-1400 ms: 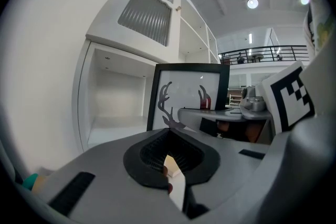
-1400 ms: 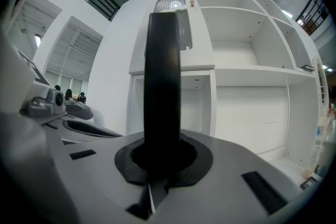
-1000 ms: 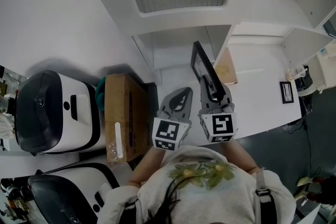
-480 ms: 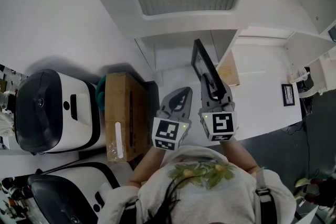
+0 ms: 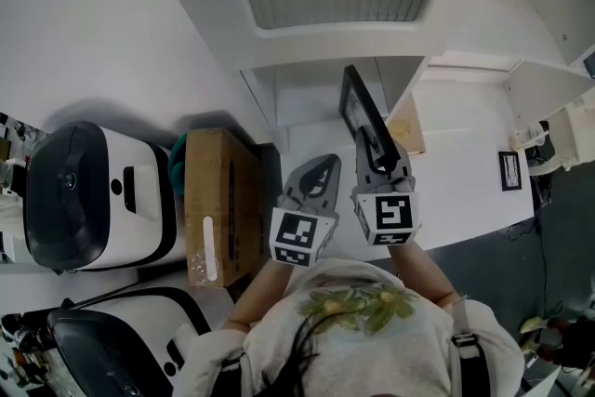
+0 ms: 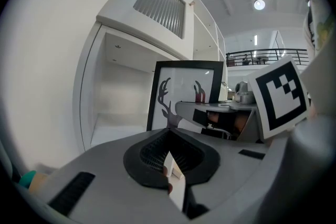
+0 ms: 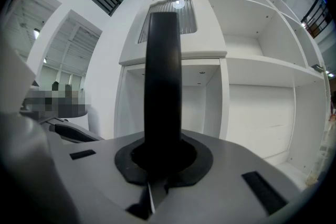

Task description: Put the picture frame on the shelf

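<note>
The black picture frame (image 5: 357, 110) stands upright on edge, and my right gripper (image 5: 376, 153) is shut on its lower edge. In the right gripper view the frame (image 7: 164, 81) rises as a dark bar from the jaws of the right gripper (image 7: 156, 161), in front of the white shelf unit (image 7: 202, 107). From the left gripper view its face shows a deer print (image 6: 182, 93). My left gripper (image 5: 319, 166) hangs just left of the frame with its jaws together and nothing between them. The open shelf compartment (image 5: 311, 98) lies right behind the frame.
A cardboard box (image 5: 219, 205) sits to the left, beside two black-and-white machines (image 5: 93, 195). A tan board (image 5: 405, 121) leans at the shelf's right. A small black-framed picture (image 5: 508, 168) lies on the white surface (image 5: 465, 153) at the right.
My right gripper has carried the frame a little nearer the shelf opening. The left gripper has stayed where it was.
</note>
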The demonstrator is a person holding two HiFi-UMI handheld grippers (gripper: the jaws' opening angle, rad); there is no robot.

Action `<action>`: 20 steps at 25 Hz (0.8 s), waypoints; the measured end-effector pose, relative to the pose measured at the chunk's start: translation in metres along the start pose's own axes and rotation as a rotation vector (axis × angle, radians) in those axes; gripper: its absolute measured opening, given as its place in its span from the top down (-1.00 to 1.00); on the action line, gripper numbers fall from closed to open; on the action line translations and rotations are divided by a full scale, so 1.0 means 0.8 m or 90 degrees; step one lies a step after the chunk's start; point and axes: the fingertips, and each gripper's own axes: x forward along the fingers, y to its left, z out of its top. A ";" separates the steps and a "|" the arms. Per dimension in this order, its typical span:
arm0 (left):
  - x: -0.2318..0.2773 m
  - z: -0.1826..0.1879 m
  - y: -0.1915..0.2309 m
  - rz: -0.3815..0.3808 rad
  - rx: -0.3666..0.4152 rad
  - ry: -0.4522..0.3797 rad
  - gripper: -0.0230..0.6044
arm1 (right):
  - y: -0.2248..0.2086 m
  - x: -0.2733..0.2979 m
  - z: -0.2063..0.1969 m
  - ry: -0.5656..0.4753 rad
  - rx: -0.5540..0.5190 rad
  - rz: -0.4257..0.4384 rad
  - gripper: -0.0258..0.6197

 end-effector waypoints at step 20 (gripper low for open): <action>0.004 0.001 0.006 0.003 0.002 -0.001 0.84 | -0.004 0.021 -0.003 0.010 -0.002 0.004 0.81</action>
